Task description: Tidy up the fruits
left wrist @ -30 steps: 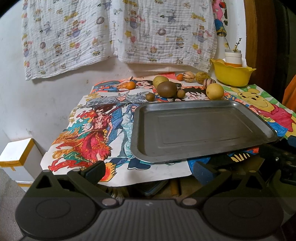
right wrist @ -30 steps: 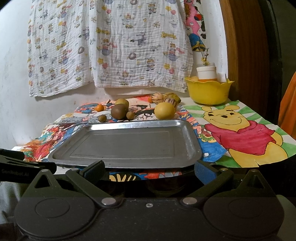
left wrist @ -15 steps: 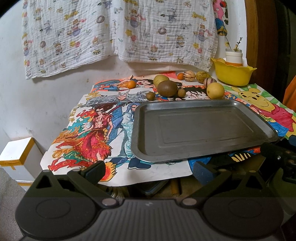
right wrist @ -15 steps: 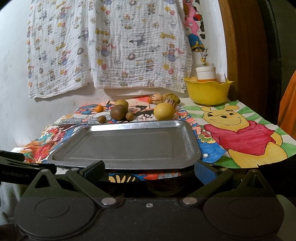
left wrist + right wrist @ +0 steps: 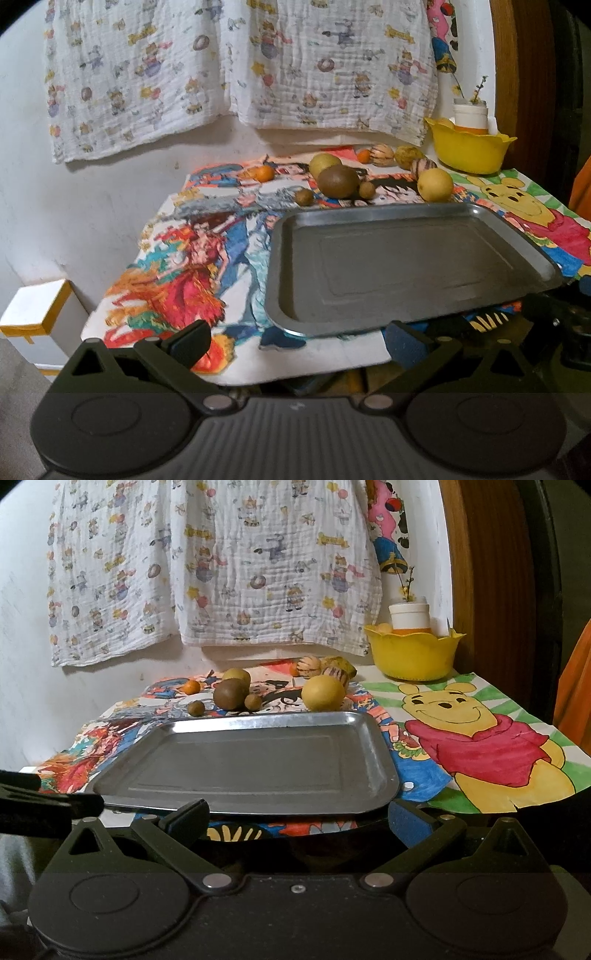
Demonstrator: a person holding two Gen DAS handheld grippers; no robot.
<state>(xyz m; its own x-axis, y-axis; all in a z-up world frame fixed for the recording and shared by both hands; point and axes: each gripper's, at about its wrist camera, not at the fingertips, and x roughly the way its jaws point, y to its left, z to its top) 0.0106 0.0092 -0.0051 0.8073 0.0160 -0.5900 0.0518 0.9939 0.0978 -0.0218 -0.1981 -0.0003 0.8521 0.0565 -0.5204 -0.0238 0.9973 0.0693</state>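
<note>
My left camera sits low off the near-left corner of the metal tray (image 5: pixel 406 266), facing the wall across it. My right camera sits low at the tray's (image 5: pixel 258 760) near edge, closer, facing the same way. Both share the tray, the fruit behind it and the yellow bowl (image 5: pixel 467 151) (image 5: pixel 413 653) beyond its far-right corner.

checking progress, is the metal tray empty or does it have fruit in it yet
Empty. The metal tray shows only bare metal in both views; the fruits sit on the table behind it.
</note>
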